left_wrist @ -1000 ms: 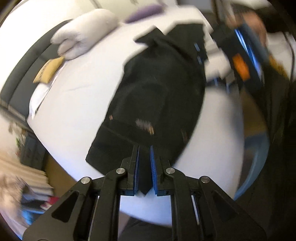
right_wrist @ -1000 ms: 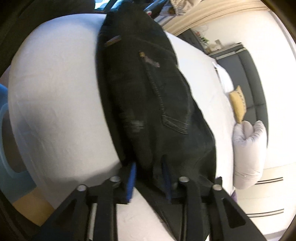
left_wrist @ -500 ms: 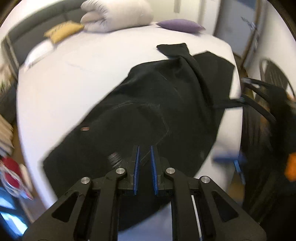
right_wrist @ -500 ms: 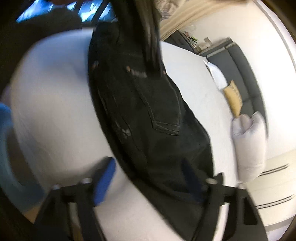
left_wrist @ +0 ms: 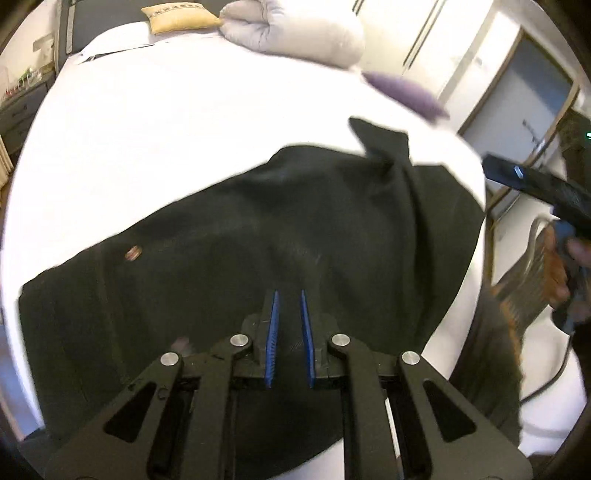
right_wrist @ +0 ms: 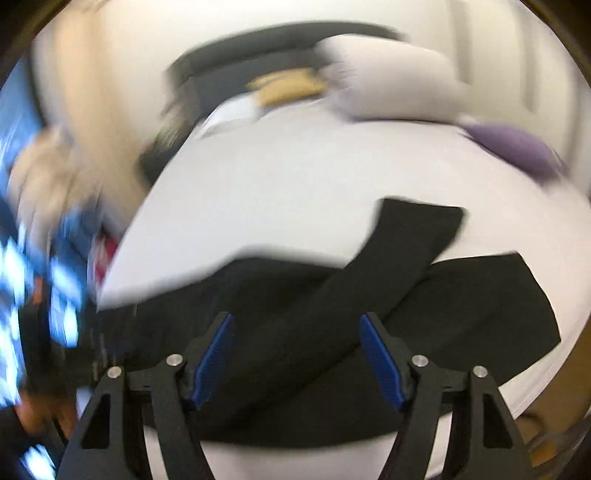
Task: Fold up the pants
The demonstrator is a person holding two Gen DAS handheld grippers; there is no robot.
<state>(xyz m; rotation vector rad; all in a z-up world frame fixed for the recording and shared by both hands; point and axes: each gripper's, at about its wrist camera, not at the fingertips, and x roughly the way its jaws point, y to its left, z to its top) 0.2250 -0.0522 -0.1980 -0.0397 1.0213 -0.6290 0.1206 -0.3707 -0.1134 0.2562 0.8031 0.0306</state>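
Black pants [left_wrist: 258, 251] lie spread across a white bed [left_wrist: 166, 122], waistband to the left, one leg end [left_wrist: 380, 140] flipped up at the far right. My left gripper [left_wrist: 288, 295] hovers over the pants' near edge, its blue pads narrowly apart with nothing visibly held between them. In the blurred right wrist view the pants [right_wrist: 332, 332] lie below my right gripper [right_wrist: 295, 321], which is wide open and empty. One leg [right_wrist: 406, 236] crosses over the other. The right gripper also shows in the left wrist view [left_wrist: 546, 192], held off the bed's right side.
A rolled white duvet [left_wrist: 295, 33], a yellow cushion [left_wrist: 181, 16] and a purple pillow [left_wrist: 402, 92] sit at the far end of the bed. A dark headboard [right_wrist: 258, 48] is behind. Doors [left_wrist: 517, 92] stand to the right.
My right gripper opened, let go of the pants and swung round to face across the bed. My left gripper let go of the waistband and turned toward the pants' middle.
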